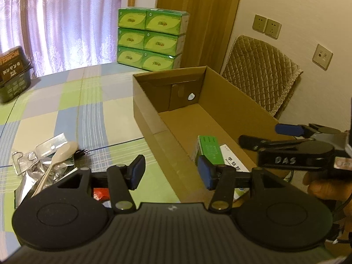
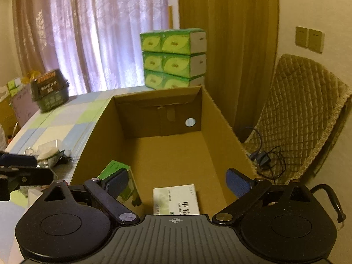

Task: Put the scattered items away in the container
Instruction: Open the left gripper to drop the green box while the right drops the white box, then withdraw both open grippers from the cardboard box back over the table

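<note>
The box (image 2: 167,154) is sitting open on the checked cloth (image 1: 92,101), and two cartons are already lying at its near end: a green carton (image 2: 123,182) against the left wall and a white carton (image 2: 176,198) flat on the floor beside it; the rest of the floor is showing bare. The scattered items are waiting just left of the box: a foil pouch (image 1: 44,171), a wooden spoon (image 1: 59,160) lying across it, a wire clip (image 1: 19,162) at its far edge, and something red (image 1: 101,193) half hidden under the left gripper (image 1: 170,171).

The pouch is probably going to handle light, crinkly and slippery, so a pinch on a flat sealed edge looks safest; the spoon is stiff and light (its thin handle is the obvious place to grip, near the middle so it does not swing); the clip is small and may slide on the cloth.

The left gripper is hanging over the box's left wall, jaws spread and gripping nothing; the right gripper (image 2: 176,182) is hovering over the near end of the box, jaws likewise wide and empty.
</note>
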A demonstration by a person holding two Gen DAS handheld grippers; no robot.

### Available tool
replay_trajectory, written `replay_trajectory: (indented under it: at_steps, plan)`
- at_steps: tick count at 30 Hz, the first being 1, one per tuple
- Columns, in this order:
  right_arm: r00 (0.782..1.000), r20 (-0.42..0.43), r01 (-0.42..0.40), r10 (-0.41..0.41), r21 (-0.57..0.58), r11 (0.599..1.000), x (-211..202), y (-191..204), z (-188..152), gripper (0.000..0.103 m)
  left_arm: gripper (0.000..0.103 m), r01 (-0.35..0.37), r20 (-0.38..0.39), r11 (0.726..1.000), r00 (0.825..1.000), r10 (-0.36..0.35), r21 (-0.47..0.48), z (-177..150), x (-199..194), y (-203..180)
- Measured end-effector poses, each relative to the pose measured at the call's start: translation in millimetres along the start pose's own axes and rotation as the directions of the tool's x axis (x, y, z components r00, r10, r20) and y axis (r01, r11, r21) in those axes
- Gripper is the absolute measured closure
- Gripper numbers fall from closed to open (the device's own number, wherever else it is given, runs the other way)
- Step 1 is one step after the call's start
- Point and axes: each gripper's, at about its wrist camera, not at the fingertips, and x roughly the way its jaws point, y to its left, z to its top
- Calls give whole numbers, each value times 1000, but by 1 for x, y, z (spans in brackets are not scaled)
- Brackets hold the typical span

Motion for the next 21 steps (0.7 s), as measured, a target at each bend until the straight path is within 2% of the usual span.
replay_trajectory:
  at_steps: [8,15,21]
  plan:
    - [998,57,7,-11,63,998,-38,-3,-10,3,49,-27,-16,999,1000,27,-40,-18,-14,17]
    - [997,70,-20,15,74,997,-71,22,-22,3,33,-101,-27,993,995,99,-64,-47,-41,46]
    - [993,63,-105,101,51,993,-89,62,-30,3,16,-201,-56,976,979,197,-78,-86,-76,85]
